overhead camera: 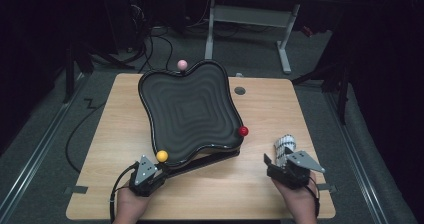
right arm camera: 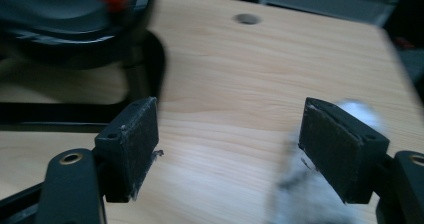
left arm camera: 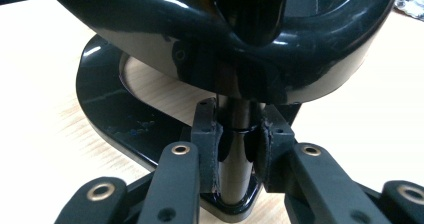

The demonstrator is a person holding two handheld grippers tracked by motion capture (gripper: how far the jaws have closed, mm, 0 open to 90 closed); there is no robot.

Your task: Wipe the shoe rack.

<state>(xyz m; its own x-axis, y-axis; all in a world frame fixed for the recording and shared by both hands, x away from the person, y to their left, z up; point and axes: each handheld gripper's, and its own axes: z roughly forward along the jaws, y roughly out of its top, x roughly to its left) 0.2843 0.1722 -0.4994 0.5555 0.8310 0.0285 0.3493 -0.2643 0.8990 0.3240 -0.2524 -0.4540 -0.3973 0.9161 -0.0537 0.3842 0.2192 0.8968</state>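
Left gripper (left arm camera: 239,149) clenched on the black post (left arm camera: 235,174) under the wavy tray (overhead camera: 187,109), at its 7 o'clock corner. Right gripper (right arm camera: 227,149) released, jaws wide, white roll (overhead camera: 285,146) at its 1 o'clock.

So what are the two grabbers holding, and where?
The left gripper is shut on the black post under the wavy tray, below the yellow ball. The right gripper holds nothing; its jaws stand open over the table.
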